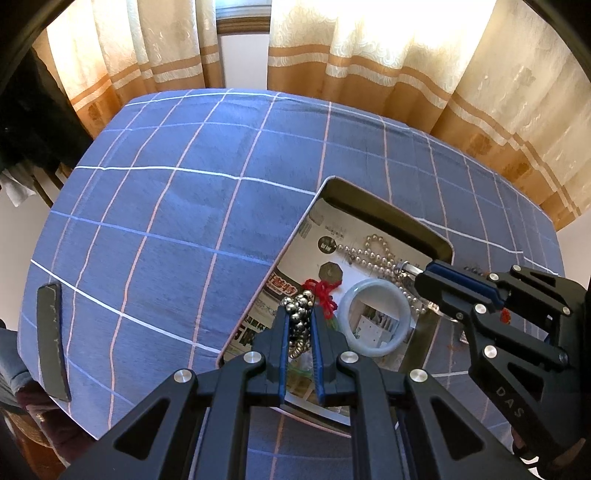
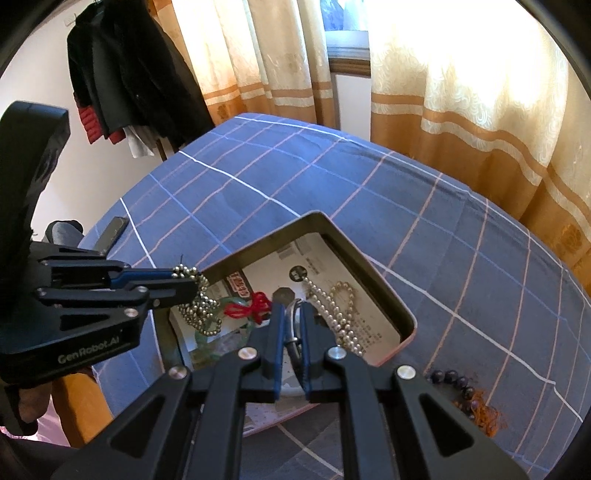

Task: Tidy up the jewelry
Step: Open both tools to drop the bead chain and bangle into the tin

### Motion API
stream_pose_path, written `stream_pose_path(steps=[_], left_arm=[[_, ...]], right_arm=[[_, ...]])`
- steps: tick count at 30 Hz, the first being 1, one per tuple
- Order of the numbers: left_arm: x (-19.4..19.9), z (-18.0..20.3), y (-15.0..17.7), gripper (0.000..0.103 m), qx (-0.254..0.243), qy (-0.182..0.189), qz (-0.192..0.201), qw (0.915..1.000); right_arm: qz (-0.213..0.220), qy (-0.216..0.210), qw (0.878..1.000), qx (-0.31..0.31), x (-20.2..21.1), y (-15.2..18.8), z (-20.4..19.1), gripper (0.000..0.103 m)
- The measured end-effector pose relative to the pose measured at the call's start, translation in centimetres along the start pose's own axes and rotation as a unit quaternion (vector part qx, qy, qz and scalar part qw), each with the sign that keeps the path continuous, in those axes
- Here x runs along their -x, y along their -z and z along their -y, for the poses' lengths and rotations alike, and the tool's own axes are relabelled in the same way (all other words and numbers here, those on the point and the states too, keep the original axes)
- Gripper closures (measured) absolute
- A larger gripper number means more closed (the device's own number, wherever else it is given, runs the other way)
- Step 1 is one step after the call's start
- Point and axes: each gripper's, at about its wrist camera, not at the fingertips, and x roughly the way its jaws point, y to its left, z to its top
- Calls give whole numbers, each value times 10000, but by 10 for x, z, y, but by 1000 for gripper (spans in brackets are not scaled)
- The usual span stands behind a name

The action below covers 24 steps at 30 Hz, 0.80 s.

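Fingers (image 1: 300, 317) pinch silver bead chain (image 1: 300, 314); right fingers (image 2: 293, 314) clamp metal bangle (image 2: 293, 325) over tin (image 2: 369, 258).

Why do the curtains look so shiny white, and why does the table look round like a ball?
In both wrist views sunlight comes through the curtains, so they wash out to white. In the left wrist view the fisheye lens bulges the blue checked tablecloth and bends its straight lines; the right wrist view bends it too. The corners of both views go dark.

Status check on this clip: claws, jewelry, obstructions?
Left claw shut on silver bead chain. Right claw shut on metal bangle. Both over tray. Nothing blocking.
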Motion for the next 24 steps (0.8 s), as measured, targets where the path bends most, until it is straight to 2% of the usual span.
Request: stream_pose_path(steps=[17,18,19,20,21,22,23,24], left_arm=[[-25,2,7,92,-2,-59,-361,9993],[-25,2,7,92,5,-55,-368,9993],[-26,3,7,92,1,-87,-381,9992],[-26,3,7,85,14,-155,-393,9991],[-26,3,6,70,38,-184,-402,9990],[-25,3,6,61,86,-251,-380,9989],[-22,2,6,46,136,-336,-314,9989],[-20,1,6,39,170,-363,-254,9989]], right_arm=[[-193,13,9998,46,-16,4,6,91],[-168,22,9999,35,-15,4,7,90],[-151,49,9999,30,-14,5,8,84],[-162,50,9999,1,-14,5,9,80],[-167,27,9999,-27,-13,5,10,74],[-155,32,9999,-31,-11,6,11,72],[-141,67,9999,-8,-9,6,11,71],[-135,89,9999,1,-7,8,11,64]])
